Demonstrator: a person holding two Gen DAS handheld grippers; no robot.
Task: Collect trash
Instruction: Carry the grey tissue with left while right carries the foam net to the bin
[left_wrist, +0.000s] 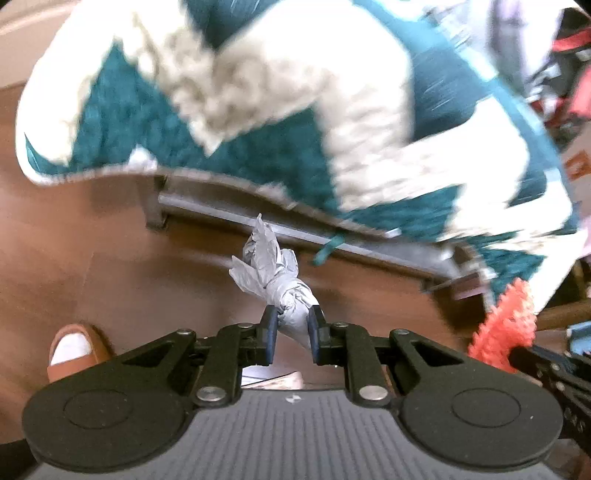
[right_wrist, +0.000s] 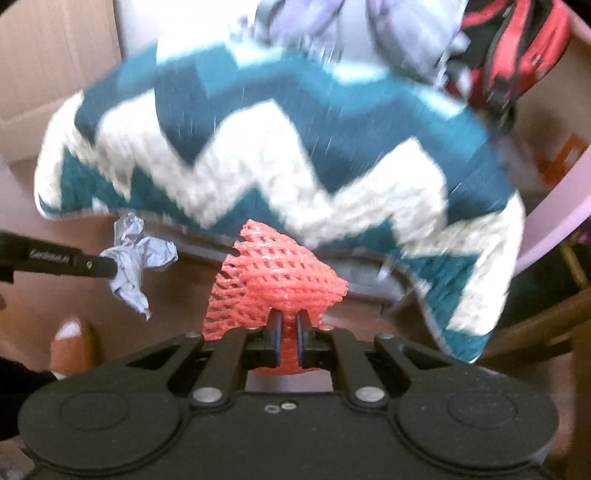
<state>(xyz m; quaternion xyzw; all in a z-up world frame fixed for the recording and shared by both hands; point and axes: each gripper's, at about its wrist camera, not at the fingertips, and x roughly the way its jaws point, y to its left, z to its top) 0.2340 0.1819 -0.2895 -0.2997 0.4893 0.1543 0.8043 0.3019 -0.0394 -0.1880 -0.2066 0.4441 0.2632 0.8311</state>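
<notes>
My left gripper (left_wrist: 291, 326) is shut on a crumpled grey-white paper wad (left_wrist: 275, 275) and holds it above the brown floor. The wad also shows in the right wrist view (right_wrist: 138, 258), at the tip of the left gripper's black fingers (right_wrist: 92, 266). My right gripper (right_wrist: 289, 330) is shut on a red-orange foam fruit net (right_wrist: 273, 273) and holds it up. The net also shows at the right edge of the left wrist view (left_wrist: 506, 325). Both views are motion-blurred.
A teal and cream zigzag blanket (left_wrist: 295, 110) hangs over a metal bed frame rail (left_wrist: 295, 232) just ahead. It also fills the right wrist view (right_wrist: 295, 155). A slippered foot (left_wrist: 75, 350) stands on the brown floor (left_wrist: 74, 240). A red and black bag (right_wrist: 517, 55) lies at the upper right.
</notes>
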